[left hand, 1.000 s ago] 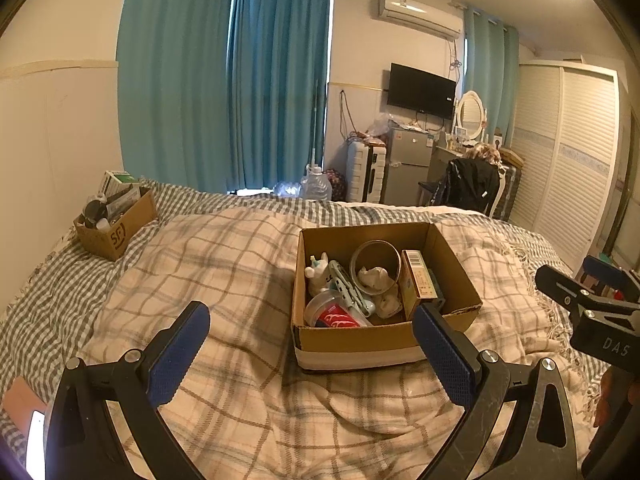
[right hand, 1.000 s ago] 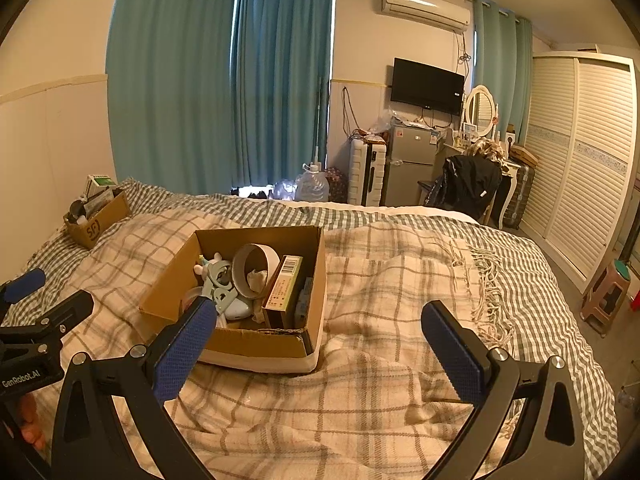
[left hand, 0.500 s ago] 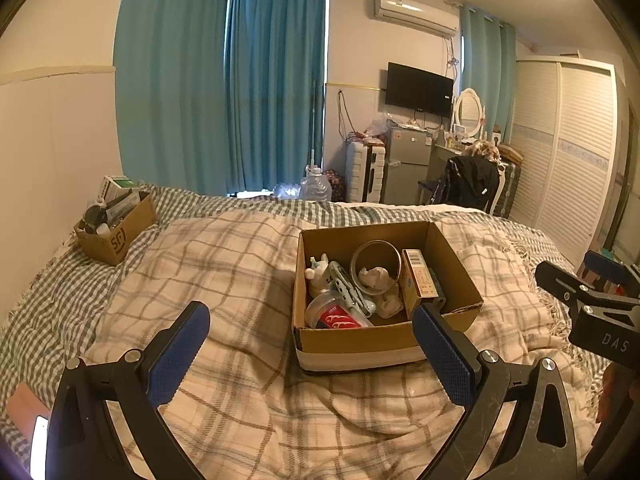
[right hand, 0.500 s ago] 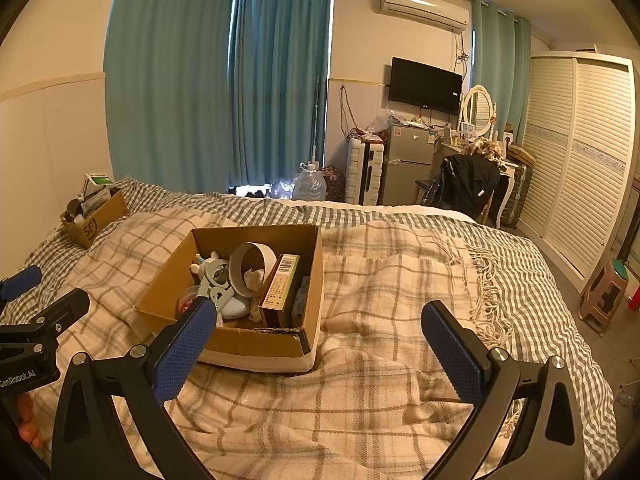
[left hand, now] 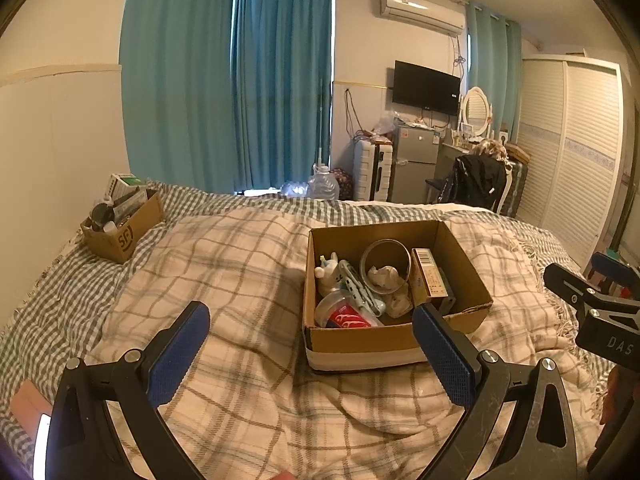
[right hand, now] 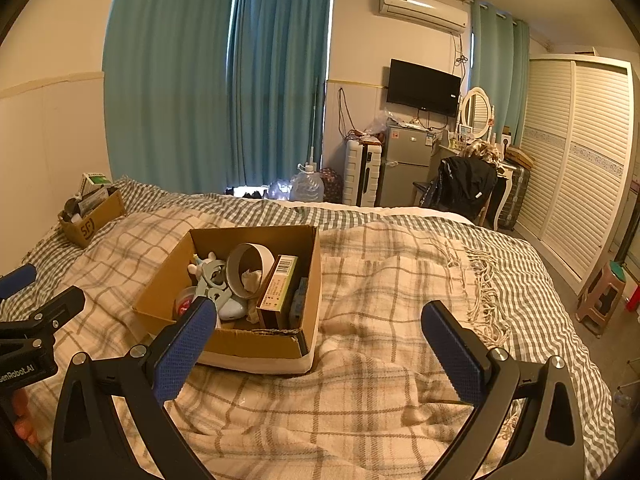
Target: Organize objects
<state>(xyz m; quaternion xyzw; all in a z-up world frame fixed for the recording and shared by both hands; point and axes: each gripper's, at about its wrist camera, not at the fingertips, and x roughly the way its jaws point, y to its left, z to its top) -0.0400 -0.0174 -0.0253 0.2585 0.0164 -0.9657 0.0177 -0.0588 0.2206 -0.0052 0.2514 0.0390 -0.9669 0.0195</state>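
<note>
An open cardboard box [left hand: 360, 340] sits on the plaid blanket in the middle of the bed; it also shows in the right wrist view [right hand: 256, 344]. It holds a tape roll [left hand: 385, 266], a yellow carton [left hand: 430, 284], a white toy [left hand: 327, 276], a red-labelled tub [left hand: 346, 316] and a pale blue clip [right hand: 212, 280]. My left gripper [left hand: 312, 344] is open and empty, just short of the box. My right gripper [right hand: 318, 340] is open and empty, to the right of the box.
A smaller cardboard box [left hand: 124, 226] full of items sits at the bed's far left by the wall. A plaid blanket [right hand: 380, 380] covers the bed. A stool [right hand: 604, 292] stands on the floor at right. A wardrobe [right hand: 576, 160], fridge and chair lie beyond.
Both views have shifted slightly; the box sits a little lower and closer in the frames. Both grippers stay open and empty.
</note>
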